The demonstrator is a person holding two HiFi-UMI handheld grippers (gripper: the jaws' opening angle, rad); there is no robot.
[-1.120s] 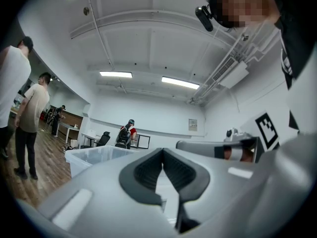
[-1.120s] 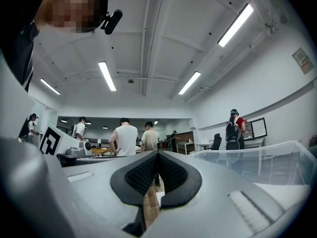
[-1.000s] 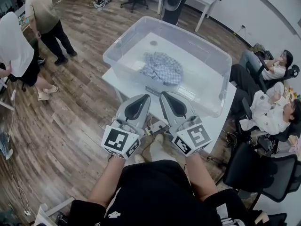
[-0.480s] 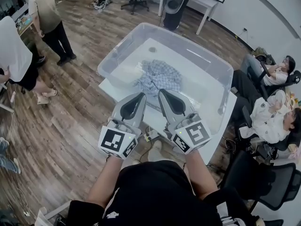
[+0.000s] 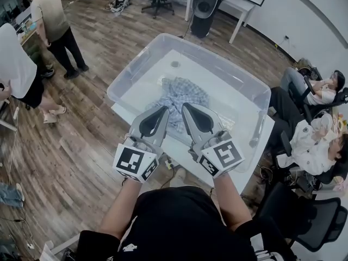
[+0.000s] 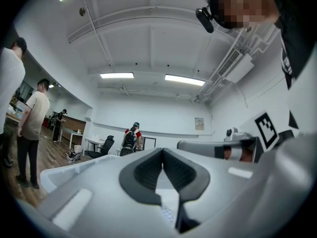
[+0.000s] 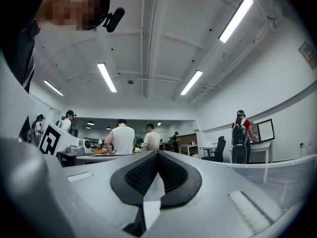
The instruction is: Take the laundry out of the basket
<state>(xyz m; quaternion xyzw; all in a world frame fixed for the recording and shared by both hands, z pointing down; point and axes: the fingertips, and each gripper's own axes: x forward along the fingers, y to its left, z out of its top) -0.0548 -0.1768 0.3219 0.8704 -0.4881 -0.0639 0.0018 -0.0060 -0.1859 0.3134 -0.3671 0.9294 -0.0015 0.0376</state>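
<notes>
Laundry point(image 5: 179, 94), a crumpled blue-checked cloth, lies in the clear plastic bin point(image 5: 136, 64). Left gripper point(image 5: 165, 110) and right gripper point(image 5: 185, 106) are closed, empty; unopened, they would only shove it.

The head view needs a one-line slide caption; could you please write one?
Left gripper and right gripper, both shut, side by side before a clear bin holding one blue checked garment.
</notes>
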